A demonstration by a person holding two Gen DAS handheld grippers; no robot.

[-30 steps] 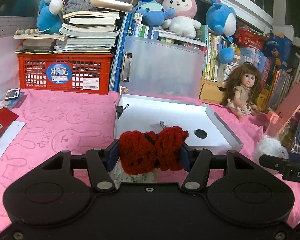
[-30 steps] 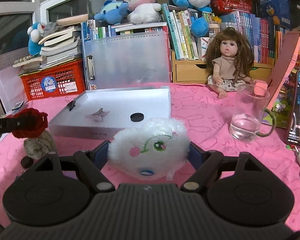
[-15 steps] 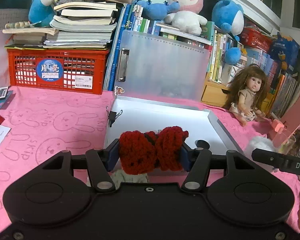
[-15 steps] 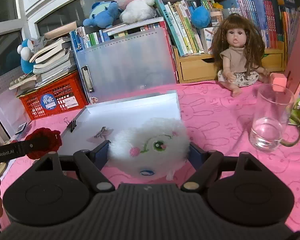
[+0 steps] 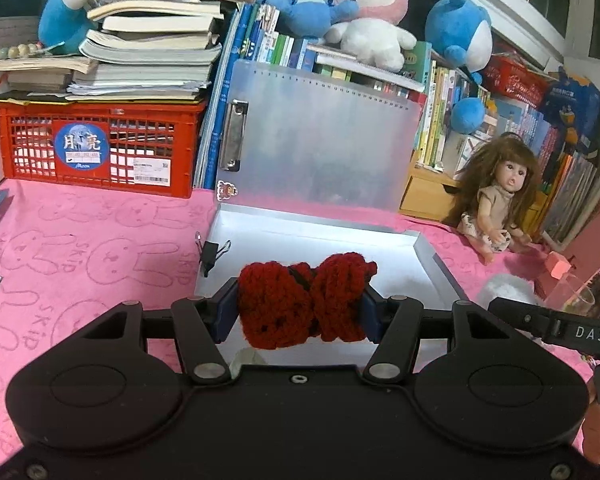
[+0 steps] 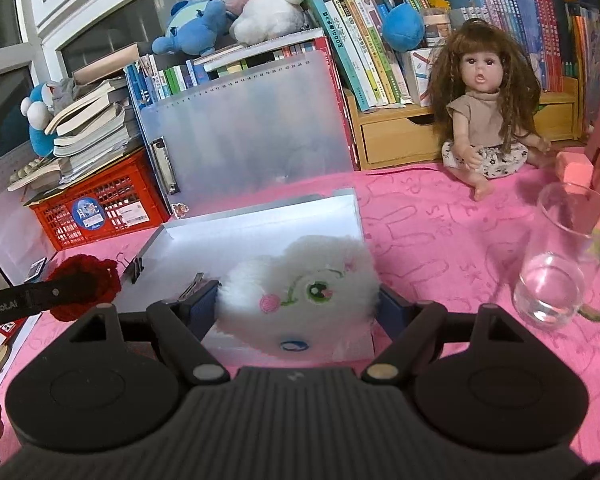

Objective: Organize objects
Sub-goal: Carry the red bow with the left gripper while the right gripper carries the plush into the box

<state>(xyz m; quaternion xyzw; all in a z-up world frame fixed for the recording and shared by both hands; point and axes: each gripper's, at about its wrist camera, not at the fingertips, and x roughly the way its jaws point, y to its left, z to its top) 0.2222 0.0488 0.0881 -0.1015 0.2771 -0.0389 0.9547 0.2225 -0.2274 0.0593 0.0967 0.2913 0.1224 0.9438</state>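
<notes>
Over the shallow white open-topped box (image 5: 432, 268) on the pink bunny-print cloth (image 5: 80, 248): left gripper (image 5: 300, 312) clamped on a dark red crocheted yarn bow (image 5: 306, 300), right gripper (image 6: 298, 306) clamped on a fluffy white plush pouch with embroidered flowers (image 6: 300, 280). Black binder clip (image 5: 212, 250) sits on the box's left rim. Clear glass mug (image 6: 560, 264) stands right of the box.

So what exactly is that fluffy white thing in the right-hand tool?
The fluffy white thing is a soft, long-furred pad with stitched decoration: a pink spot, a green curl with a green eye-like motif, and a small blue mark near its lower edge. The right gripper pinches it from both sides, held over the open white box.
</notes>
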